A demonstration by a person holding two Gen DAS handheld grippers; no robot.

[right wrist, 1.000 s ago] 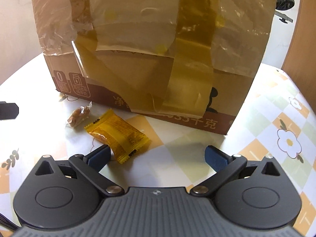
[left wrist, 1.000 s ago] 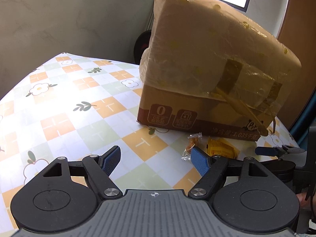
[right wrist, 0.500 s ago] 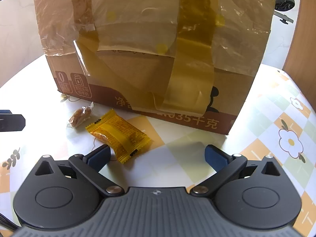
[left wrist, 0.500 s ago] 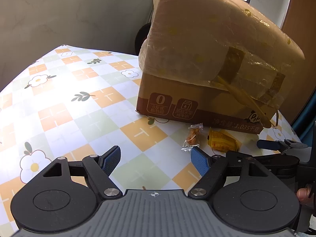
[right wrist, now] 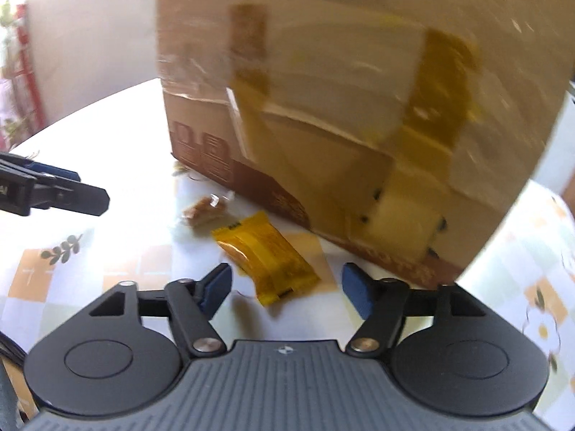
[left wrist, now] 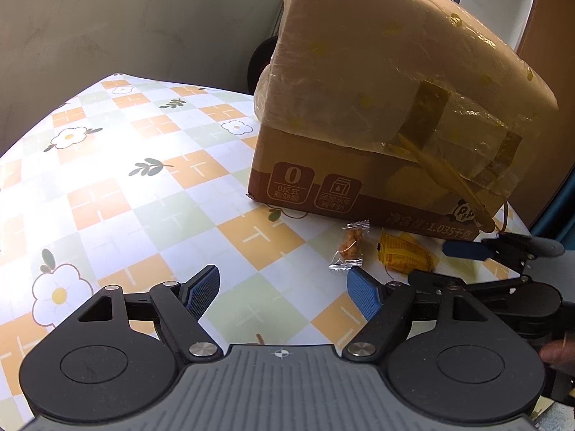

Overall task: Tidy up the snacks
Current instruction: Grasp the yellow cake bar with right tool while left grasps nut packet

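Now: yellow packet lined up for pickup by right hand-held gripper

Two loose snacks are seen on the bench (left wrist: pixel 118 194), both just in front of the taped cardboard box (left wrist: pixel 377 115). A yellow packet (right wrist: pixel 267 256) lies flat, aslant, near the box's lower edge. A small clear-wrapped snack (left wrist: pixel 350 246) lies just beside it, toward the left.

The right hand-held gripper (right wrist: pixel 285 289) is released, with its jaws spread wide. The near end of the yellow packet is bracketed between the blue pads (right wrist: pixel 354 292), but no contact is made. The right wrist view is smeared, so finer detail cannot be read.

The left hand-held gripper (left wrist: pixel 284 292) is likewise released and holds nothing. It hangs near the clear-wrapped snack, whose nearest crimp is just off the right pad.

The step in hand is judged to be a grasp of the yellow packet. It is best approached low, with the pads set across the packet's narrow width, not along its length. The box face should be kept apart from the right pad. A gentle closure is advised, since the foil is likely slippery and the contents crushable. Whether the box is the intended destination cannot be told.
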